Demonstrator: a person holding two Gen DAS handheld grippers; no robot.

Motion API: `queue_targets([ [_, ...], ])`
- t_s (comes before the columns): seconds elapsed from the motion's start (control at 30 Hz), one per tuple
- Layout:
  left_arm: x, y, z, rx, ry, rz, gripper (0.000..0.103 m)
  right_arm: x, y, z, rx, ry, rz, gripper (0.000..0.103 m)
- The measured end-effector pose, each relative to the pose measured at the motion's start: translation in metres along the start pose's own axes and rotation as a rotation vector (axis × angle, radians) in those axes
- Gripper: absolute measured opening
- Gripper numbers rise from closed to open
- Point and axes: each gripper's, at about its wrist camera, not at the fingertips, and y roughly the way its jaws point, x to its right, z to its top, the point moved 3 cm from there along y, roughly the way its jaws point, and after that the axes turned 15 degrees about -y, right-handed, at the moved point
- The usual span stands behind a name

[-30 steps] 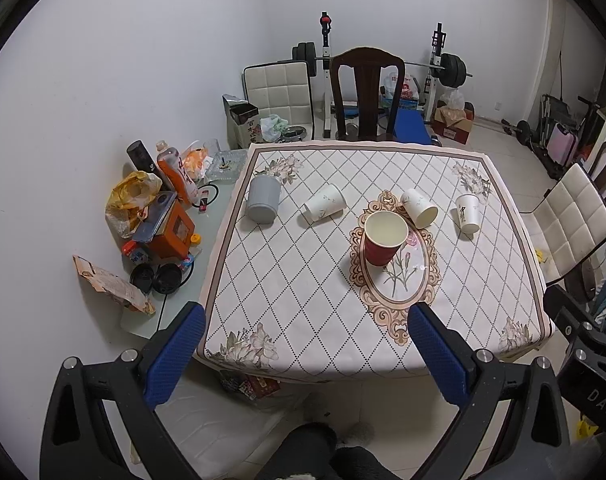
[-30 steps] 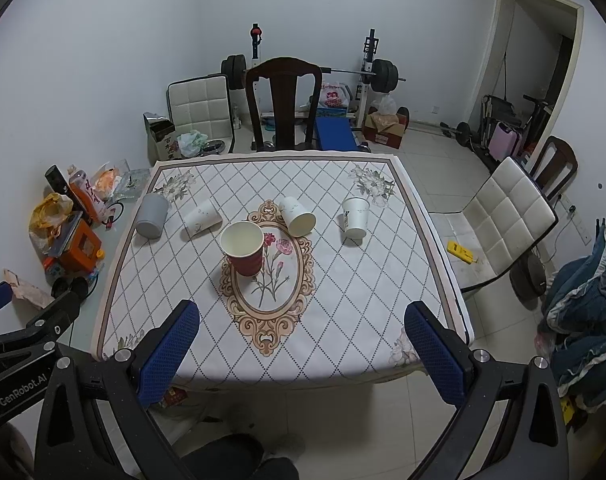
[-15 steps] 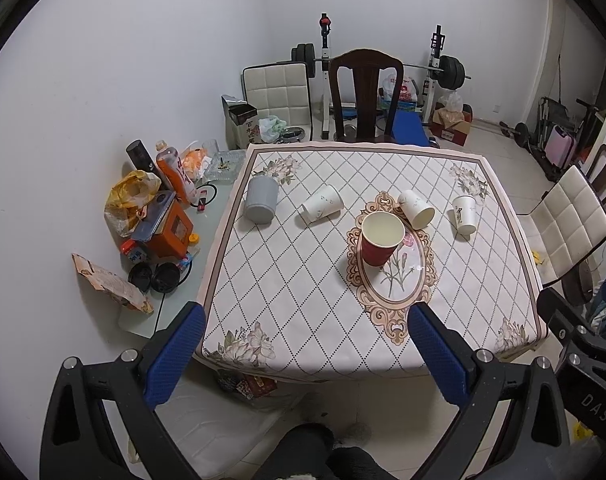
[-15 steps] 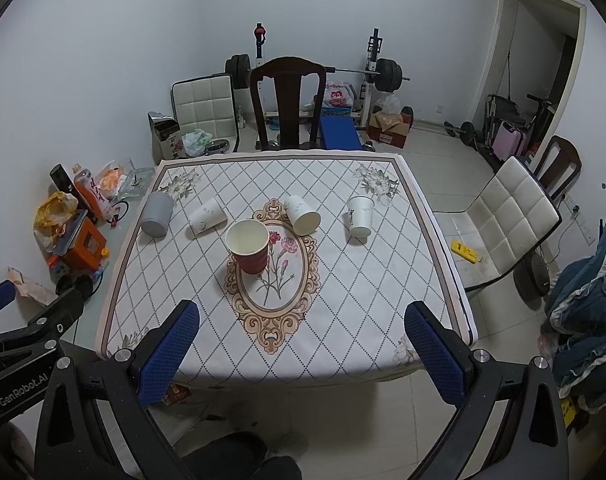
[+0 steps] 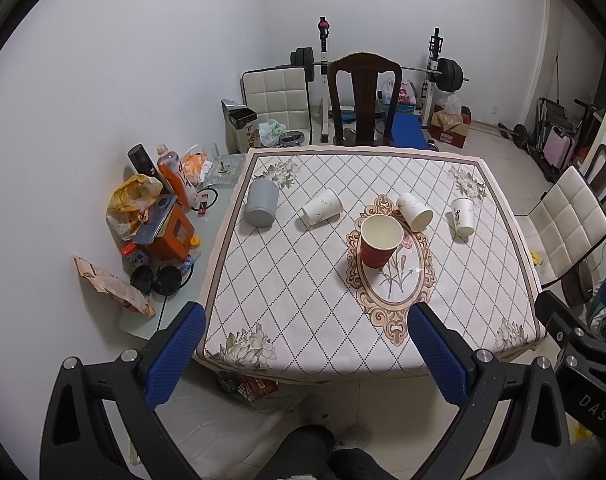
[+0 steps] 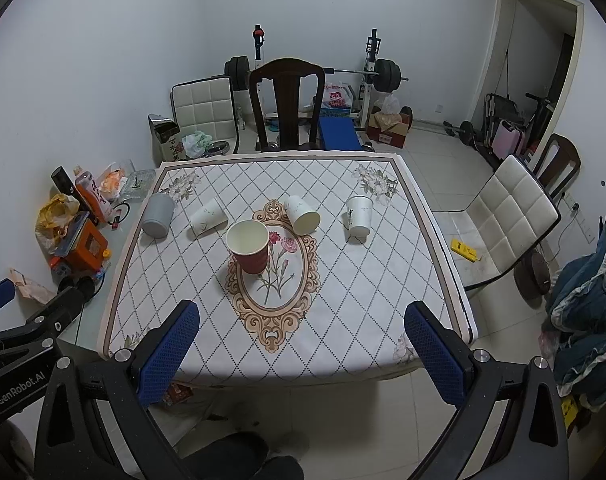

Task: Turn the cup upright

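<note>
We hold both claws back from the near edge of the table (image 5: pixel 383 360), above the floor, each with its jaws spread wide and nothing between them.

1. Left gripper (image 5: pixel 303 344): blue pads apart, empty. The table lies ahead of it.
2. Right gripper (image 6: pixel 301 342): blue pads apart, empty. The table's near edge sits just ahead of its fingertips.
3. Red cup (image 5: pixel 380 241): upright, mouth up, cream inside. It stands ahead of both claws, on the upper left part of the oval floral medallion (image 5: pixel 391 292) in the tablecloth, right of centre from the left claw and left of centre from the right claw.
4. White paper cup (image 5: pixel 414 211): lying on its side just beyond the red cup, mouth turned toward us and to the right.
5. Second white paper cup (image 5: pixel 321 211): lying on its side, beyond and left of the red cup, base toward us.
6. Third white paper cup (image 6: pixel 360 216): far right of the row; we cannot tell for sure whether it stands inverted or lies tilted.
7. Grey cup (image 5: pixel 261 208): far left of the row, near the table's left edge, apparently mouth down.
8. Dark wooden chair (image 5: pixel 363 100): beyond the far edge of the table.
9. White padded chair (image 6: pixel 507 216): to the right of the table.
</note>
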Motion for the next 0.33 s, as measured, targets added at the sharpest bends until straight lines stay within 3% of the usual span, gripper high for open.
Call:
queue_targets([
  [0.33,0.0026,-0.0048,0.001,0.002,0.003,-0.011,0.103,-0.0019,-0.0017,-0.0004,0.0,0.002,0.002,0.103],
])
